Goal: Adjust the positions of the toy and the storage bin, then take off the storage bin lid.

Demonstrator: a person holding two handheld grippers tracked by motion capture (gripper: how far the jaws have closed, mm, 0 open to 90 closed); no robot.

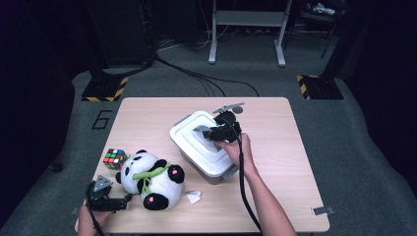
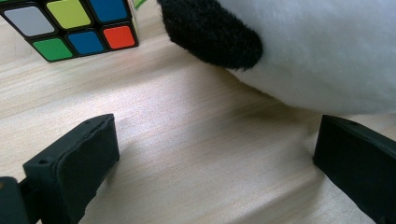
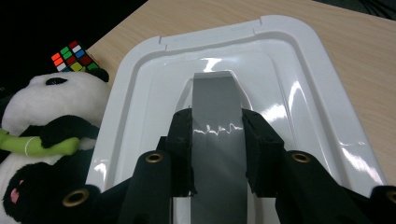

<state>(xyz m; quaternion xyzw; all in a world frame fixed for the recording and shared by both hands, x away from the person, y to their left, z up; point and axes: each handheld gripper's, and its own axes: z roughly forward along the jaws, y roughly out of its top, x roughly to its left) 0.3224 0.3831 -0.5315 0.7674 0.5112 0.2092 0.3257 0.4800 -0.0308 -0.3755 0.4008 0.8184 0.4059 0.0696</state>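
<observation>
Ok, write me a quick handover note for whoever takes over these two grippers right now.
Right gripper: shut on the grey handle in the middle of the white lid, which sits on the grey storage box at the table's centre.
Left gripper: open, nothing between its jaws, low over the table at its near left corner, beside the panda plush.
Rubik's cube: on the table just left of the panda.
Done: handle gripped.
Left: lid not yet lifted off; the panda and cube lie outside the box.
</observation>
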